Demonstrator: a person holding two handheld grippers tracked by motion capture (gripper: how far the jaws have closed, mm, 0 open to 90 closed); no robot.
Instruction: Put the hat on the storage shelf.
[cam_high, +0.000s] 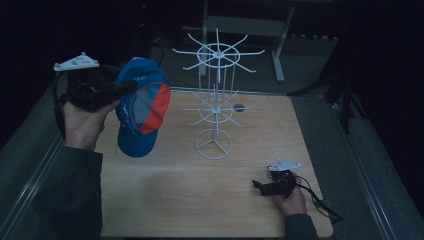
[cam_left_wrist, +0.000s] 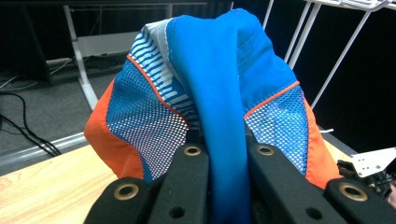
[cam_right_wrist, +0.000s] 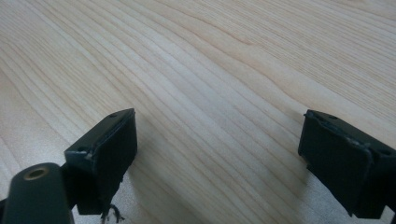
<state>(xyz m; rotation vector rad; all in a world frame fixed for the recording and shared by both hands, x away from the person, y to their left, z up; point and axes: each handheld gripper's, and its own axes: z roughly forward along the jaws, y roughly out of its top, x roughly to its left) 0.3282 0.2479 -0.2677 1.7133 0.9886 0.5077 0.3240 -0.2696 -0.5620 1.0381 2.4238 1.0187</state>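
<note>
Dark room, wood table (cam_high: 200, 200). Left gripper (cam_high: 120, 91) clamped on blue/orange cap (cam_high: 141, 102), held up in air beside white wire rack (cam_high: 216, 95); prob. hanging job, cap not yet on a prong. Right gripper (cam_high: 261, 186) jaws wide, nothing between, low over table.

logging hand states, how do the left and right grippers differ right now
The left gripper is shut on the blue cap, held up in the air; the right gripper is open, holding nothing, low over the wooden table. Both are hand-held with black jaws.
</note>
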